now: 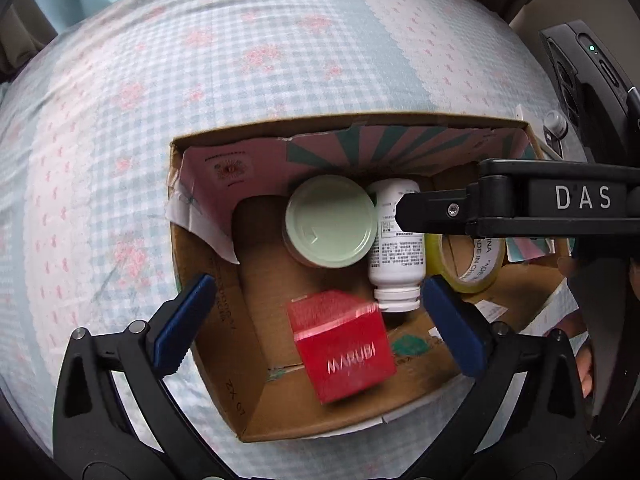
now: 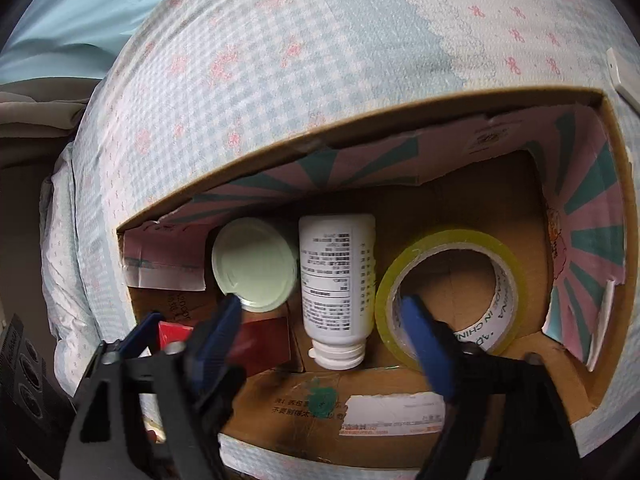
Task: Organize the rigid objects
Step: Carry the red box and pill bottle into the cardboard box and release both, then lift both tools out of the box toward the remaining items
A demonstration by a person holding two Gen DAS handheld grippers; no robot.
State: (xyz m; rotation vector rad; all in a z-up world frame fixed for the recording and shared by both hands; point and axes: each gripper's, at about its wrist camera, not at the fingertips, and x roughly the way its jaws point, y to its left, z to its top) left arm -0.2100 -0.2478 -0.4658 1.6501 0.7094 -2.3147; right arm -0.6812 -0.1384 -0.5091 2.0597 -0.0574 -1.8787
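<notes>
Our 2 grippers, left [image 1: 310, 312] and right [image 2: 324, 328], hang with fingers apart over the cardboard box [image 2: 400, 376], gripping nothing; the red box [image 1: 344, 352], blurred between the left fingers, lies at the bottle's [image 2: 336, 284] 7 o'clock, so we judge it just dropped in to tidy

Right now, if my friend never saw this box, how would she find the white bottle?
Look in the open cardboard box on the checked bedcover. The white bottle lies on its side on the box floor, between a round green lid and a yellow tape roll. It is the only white thing with small black print.
</notes>
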